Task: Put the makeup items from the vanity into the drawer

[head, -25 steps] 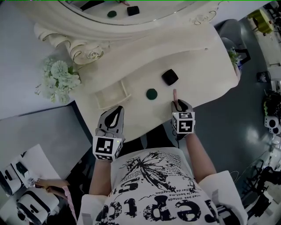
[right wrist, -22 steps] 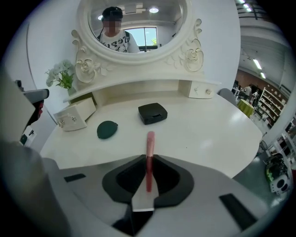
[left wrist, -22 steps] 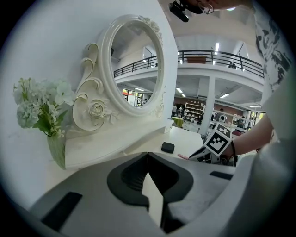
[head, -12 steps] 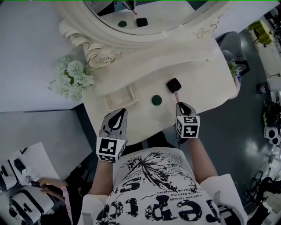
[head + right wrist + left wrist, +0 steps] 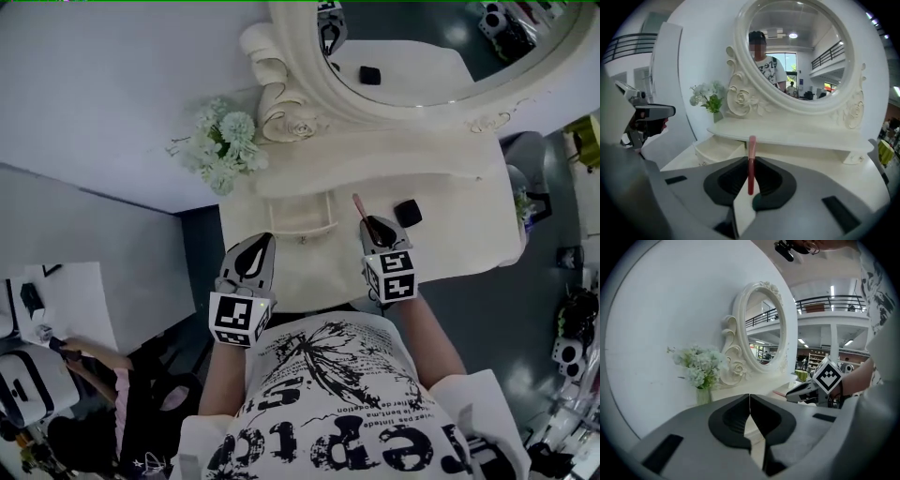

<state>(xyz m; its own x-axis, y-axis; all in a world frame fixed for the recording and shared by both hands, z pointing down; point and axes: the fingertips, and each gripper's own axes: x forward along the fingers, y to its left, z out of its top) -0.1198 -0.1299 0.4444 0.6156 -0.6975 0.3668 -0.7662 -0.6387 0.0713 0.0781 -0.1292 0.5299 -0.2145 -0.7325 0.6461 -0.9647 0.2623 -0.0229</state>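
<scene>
Your right gripper (image 5: 373, 225) pinches pink lip pencil (image 5: 751, 157), its long axis running forward past fingertips. Open drawer (image 5: 302, 232) lies ahead-left of tips. Your left gripper (image 5: 749, 399) pressed together, empty.

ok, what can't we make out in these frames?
1. What lies in the drawer: too small, washed out in head view; edge-on in right gripper view.
2. Lower end of the pink stick: hidden inside the right claw, shut on it.
3. What the black box is: too small in head view, absent from both gripper views.
</scene>
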